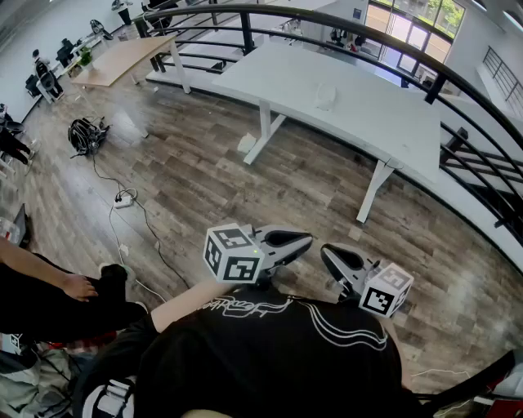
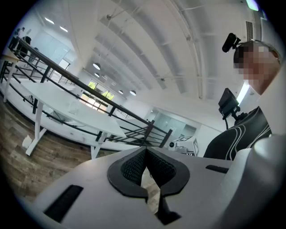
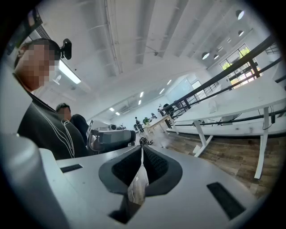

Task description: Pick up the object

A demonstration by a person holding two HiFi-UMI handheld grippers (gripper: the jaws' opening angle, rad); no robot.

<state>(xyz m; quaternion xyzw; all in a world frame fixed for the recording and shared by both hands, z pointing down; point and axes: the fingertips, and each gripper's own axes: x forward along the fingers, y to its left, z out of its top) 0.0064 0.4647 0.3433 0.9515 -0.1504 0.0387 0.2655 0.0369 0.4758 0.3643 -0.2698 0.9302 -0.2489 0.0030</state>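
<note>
A small pale object (image 1: 326,98) rests on the long white table (image 1: 384,122) far ahead of me. Both grippers are held close to my chest, well short of that table, tips turned toward each other. My left gripper (image 1: 304,240) is shut with nothing between its jaws; in the left gripper view its ribbed pads (image 2: 134,166) meet at the tip (image 2: 145,150). My right gripper (image 1: 327,252) is also shut and empty, its jaws closed together (image 3: 142,146) in the right gripper view. The white table (image 2: 62,103) shows beyond the left jaws.
A black curved railing (image 1: 343,24) runs behind the white table. A wooden table (image 1: 122,59) stands at the far left. A black bag (image 1: 84,135), a power strip (image 1: 123,199) and cables lie on the wood floor. Another person's arm (image 1: 49,282) is at the left edge.
</note>
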